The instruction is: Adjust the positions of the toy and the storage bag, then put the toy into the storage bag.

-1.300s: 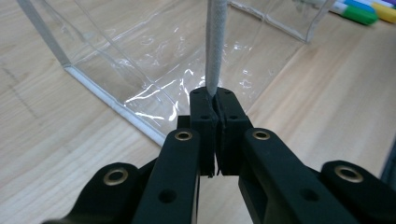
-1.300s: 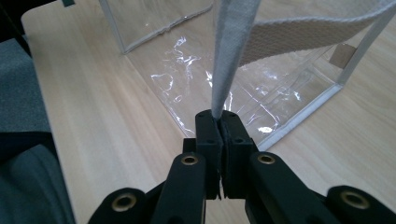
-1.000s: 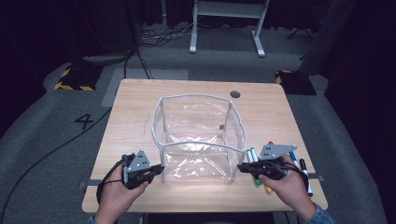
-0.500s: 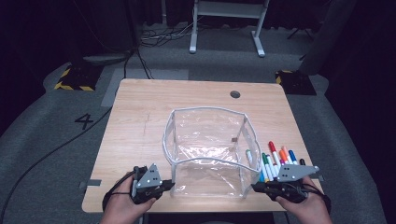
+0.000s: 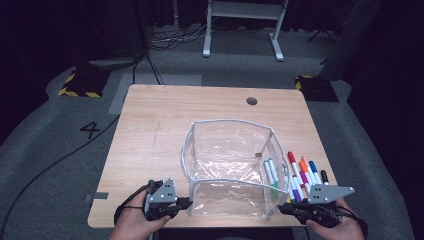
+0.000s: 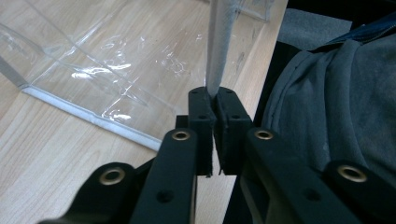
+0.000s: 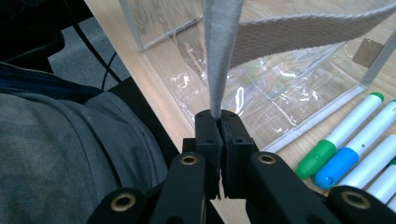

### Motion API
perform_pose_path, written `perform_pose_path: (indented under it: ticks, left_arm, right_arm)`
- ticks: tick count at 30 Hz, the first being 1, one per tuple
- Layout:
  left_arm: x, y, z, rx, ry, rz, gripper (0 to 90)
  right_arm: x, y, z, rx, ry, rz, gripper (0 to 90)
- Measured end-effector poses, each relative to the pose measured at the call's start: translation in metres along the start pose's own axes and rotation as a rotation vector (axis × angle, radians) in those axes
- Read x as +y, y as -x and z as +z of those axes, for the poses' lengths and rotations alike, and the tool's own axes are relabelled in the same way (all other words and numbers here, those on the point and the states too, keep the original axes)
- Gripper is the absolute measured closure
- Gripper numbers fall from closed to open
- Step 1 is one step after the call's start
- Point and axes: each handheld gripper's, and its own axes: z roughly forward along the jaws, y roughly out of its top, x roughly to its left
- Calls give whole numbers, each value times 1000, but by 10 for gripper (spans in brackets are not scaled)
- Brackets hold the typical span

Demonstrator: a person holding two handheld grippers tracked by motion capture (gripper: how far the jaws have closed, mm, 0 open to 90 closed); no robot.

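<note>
Near table's front edge, both claws [image 5: 187, 203] [image 5: 281, 206] seemingly pinch pouch [image 5: 227, 167] trim.

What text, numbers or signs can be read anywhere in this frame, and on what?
"4": painted in black on the grey floor, left of the table.
Yellow-and-black hazard stripes, no words: on two floor plates.
Markers: any print on the barrels is too small to read.
Clear pouch: no label legible.
</note>
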Motion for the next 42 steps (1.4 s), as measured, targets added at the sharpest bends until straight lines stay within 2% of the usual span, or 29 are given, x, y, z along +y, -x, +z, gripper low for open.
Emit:
perform_pose_path:
  ticks: [1, 2, 3, 5, 9, 11, 12, 15, 16, 17, 18, 19, 20, 21, 24, 26, 29, 31, 35, 36, 37, 38, 39, 40, 42]
  left_arm:
    - [-1, -1, 0, 10, -9, 2, 690]
    - [-2, -2, -2, 27, -19, 5, 690]
    - [-3, -4, -3, 44, -15, 5, 626]
    - [-6, -8, -7, 54, -9, -23, 572]
    - [-12, -18, -14, 78, 9, -82, 468]
    - [-14, -26, -12, 107, 14, -108, 394]
    - [-15, -31, -11, 126, 12, -115, 394]
    - [-19, -48, -6, 197, -11, -143, 361]
    - [-21, -53, -4, 222, -14, -161, 351]
    - [-22, -58, -2, 243, -19, -171, 331]
    - [-24, -63, -1, 258, -16, -185, 331]
    - [-25, -69, 0, 271, -15, -201, 326]
    - [-27, -75, 2, 290, -12, -216, 323]
    - [-30, -80, 4, 306, -9, -232, 323]
    - [-38, -97, 8, 351, -35, -277, 323]
    - [-43, -105, 11, 377, -34, -306, 323]
    - [-51, -114, 17, 407, -40, -351, 323]
    - [-56, -119, 20, 418, -39, -374, 323]
    - [-68, -127, 28, 451, -53, -389, 322]
    - [-70, -129, 31, 463, -43, -384, 315]
    - [-71, -131, 31, 472, -41, -387, 274]
    - [-71, -132, 31, 474, -36, -388, 264]
    - [-71, -133, 32, 482, -30, -395, 264]
    - [-71, -134, 33, 486, -27, -395, 250]
    - [-71, -135, 34, 485, -23, -405, 244]
  right_arm:
    - [0, 1, 1, 15, -24, -1, 771]
    - [0, 1, 1, 15, -24, -1, 771]
    - [-1, 1, 1, 19, -20, 0, 721]
    - [-3, 4, 1, 22, -41, 4, 651]
    - [-10, 14, -5, -3, -56, 31, 580]
    - [-14, 25, -11, -41, -42, 60, 549]
    - [-14, 25, -11, -41, -42, 60, 549]
    - [-18, 38, -17, -98, -8, 95, 517]
    - [-20, 42, -20, -118, 0, 110, 510]
    - [-23, 52, -25, -163, 13, 133, 489]
    - [-23, 52, -25, -163, 13, 133, 489]
    - [-26, 61, -29, -206, 16, 152, 479]
    - [-28, 66, -32, -228, 13, 157, 475]
    - [-28, 66, -32, -228, 13, 157, 475]
    - [-33, 79, -38, -277, 6, 187, 467]
    - [-38, 87, -41, -305, 8, 214, 467]
    - [-49, 103, -46, -359, 4, 258, 468]
    - [-52, 107, -47, -373, 1, 267, 467]
    - [-65, 123, -52, -420, -5, 332, 462]
    - [-68, 127, -53, -433, -6, 347, 473]
    - [-71, 131, -55, -451, -20, 350, 499]
    - [-76, 138, -58, -492, -62, 343, 551]
    - [-76, 138, -58, -492, -62, 343, 551]
    - [-81, 145, -59, -516, -87, 370, 565]
    - [-84, 148, -60, -517, -97, 386, 576]
